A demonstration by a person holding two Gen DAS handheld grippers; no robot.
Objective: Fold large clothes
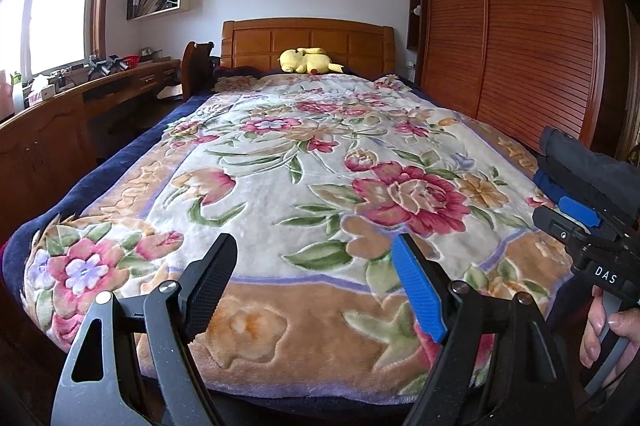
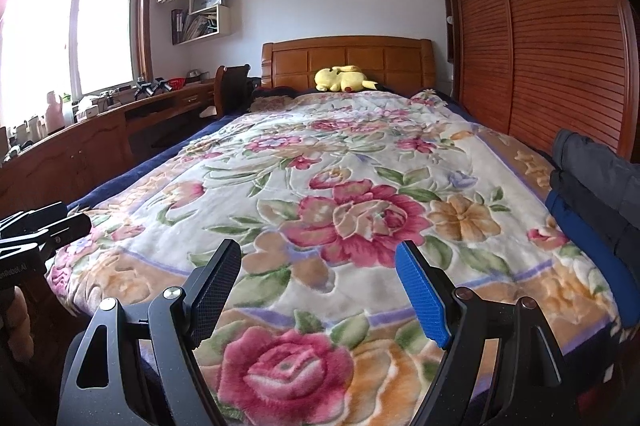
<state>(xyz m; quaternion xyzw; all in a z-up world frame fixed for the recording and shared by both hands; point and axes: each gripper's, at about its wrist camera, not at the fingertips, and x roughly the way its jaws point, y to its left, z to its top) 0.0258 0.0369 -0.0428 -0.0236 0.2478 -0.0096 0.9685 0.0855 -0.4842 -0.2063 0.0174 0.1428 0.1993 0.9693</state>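
A stack of folded dark grey and blue clothes (image 2: 592, 194) lies on the right edge of the bed; it also shows in the left wrist view (image 1: 580, 166). My left gripper (image 1: 316, 246) is open and empty, held above the foot of the bed. My right gripper (image 2: 320, 254) is open and empty too, a little to the right. In the left wrist view the right gripper's body (image 1: 588, 246) shows at the right edge, held by a hand. The left gripper's body (image 2: 36, 230) shows at the left edge of the right wrist view.
The bed carries a floral blanket (image 1: 320, 166) with a yellow plush toy (image 1: 308, 60) by the wooden headboard (image 1: 308, 38). A slatted wooden wardrobe (image 1: 520, 26) runs along the right. A cluttered desk (image 1: 80, 94) and a window stand at the left.
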